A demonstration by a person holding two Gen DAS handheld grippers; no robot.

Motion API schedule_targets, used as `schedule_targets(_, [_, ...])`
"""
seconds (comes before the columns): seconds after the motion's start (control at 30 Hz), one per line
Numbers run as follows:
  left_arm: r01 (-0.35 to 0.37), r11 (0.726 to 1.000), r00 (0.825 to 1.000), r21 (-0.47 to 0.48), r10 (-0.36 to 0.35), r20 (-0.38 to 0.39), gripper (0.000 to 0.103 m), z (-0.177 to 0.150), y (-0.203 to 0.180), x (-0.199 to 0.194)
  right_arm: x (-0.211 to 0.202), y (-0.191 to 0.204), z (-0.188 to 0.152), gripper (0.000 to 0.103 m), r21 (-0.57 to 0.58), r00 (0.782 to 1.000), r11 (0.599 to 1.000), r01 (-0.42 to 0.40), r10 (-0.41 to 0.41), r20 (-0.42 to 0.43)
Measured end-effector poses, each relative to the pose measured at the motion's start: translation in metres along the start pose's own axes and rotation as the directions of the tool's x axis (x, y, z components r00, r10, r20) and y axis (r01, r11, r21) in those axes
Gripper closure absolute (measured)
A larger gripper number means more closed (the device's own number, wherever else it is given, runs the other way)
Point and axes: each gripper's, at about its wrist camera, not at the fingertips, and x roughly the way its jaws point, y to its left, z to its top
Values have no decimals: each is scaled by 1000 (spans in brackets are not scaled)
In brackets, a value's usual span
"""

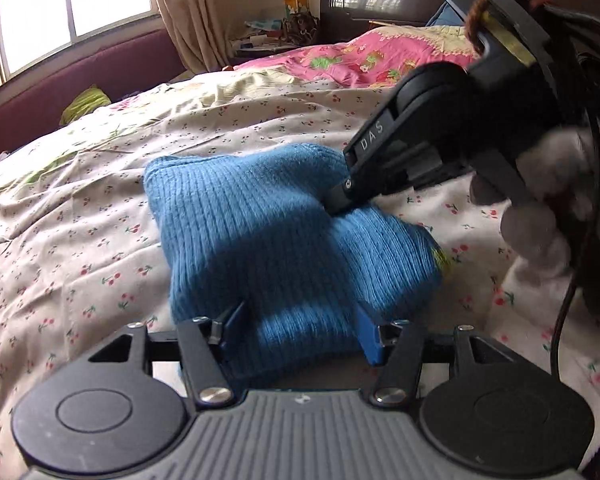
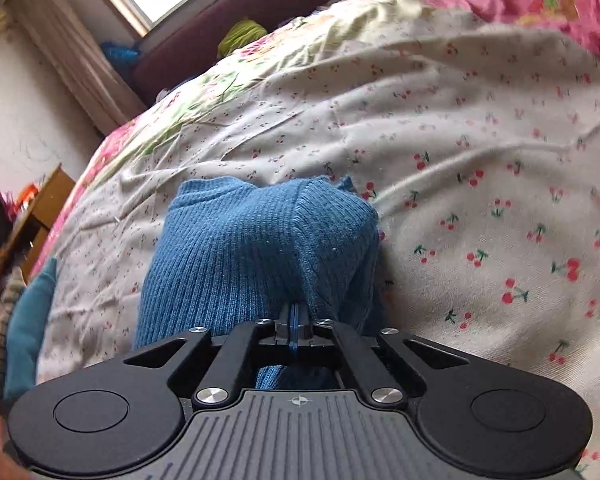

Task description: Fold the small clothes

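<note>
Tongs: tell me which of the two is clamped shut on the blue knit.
The right tongs, pads pinched together on the blue knit. The left tongs stand open around it.

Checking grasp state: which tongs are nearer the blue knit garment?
Right. The right tongs are shut on a fold of the blue knit garment. The left tongs are open with the garment's near edge between the fingers, not clamped.

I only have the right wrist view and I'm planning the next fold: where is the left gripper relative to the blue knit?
Observer: The left gripper is at the blue knit's edge nearest its own camera, jaws wide open with fabric between them.
Operator: Where on the garment is my right gripper biting?
Observer: The right gripper pinches a crease near the middle. The knit puffs up on both sides and rests on the cherry-print sheet.
</note>
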Motion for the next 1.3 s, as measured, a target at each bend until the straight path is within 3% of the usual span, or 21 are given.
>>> schedule_targets(0.03, [8, 1000, 1000, -4, -8, 8, 38, 0, 1, -6, -5, 7, 1, 103, -28, 1000, 1000, 13, -13, 13])
schedule_targets(0.1, [10, 1000, 999, -24, -9, 36, 38, -1, 7, -18, -21, 18, -2, 92, -68, 999, 998, 4, -1, 44])
schedule_targets(0.33, [-36, 985, 997, -167, 46, 57, 38, 5, 38, -17, -34, 71, 9, 91, -235, 994, 972, -33, 56, 94])
schedule_targets(0.43, [-25, 972, 999, -233, 32, 28, 38, 3, 46, -1, -13, 93, 25, 91, -292, 997, 956, -23, 43, 63])
schedule_targets(0.57, [-7, 965, 1000, -262, 8, 2, 38, -12, 46, 10, 48, 111, 41, 91, -338, 999, 941, -20, 7, -42])
schedule_targets(0.67, [-1, 967, 1000, -256, 5, 14, 38, -18, 45, 9, 91, 105, 40, 94, -274, 994, 961, -29, -3, -113])
schedule_targets(0.73, [9, 968, 1000, -251, -4, 20, 38, -19, 47, 7, 99, 92, 37, 95, -201, 994, 979, -38, 17, -106])
schedule_targets(1.0, [39, 962, 999, -271, -30, 38, 38, -21, 55, 4, 22, 66, 42, 91, -104, 996, 992, -77, 80, 32])
schedule_targets(1.17, [21, 967, 1000, -254, -17, 19, 37, -22, 53, 8, 27, 46, 20, 94, -108, 999, 993, 42, -44, -22])
schedule_targets(1.3, [4, 965, 1000, -262, -1, 11, 38, -19, 49, -2, 15, 53, 22, 91, -86, 999, 996, 37, -36, 14])
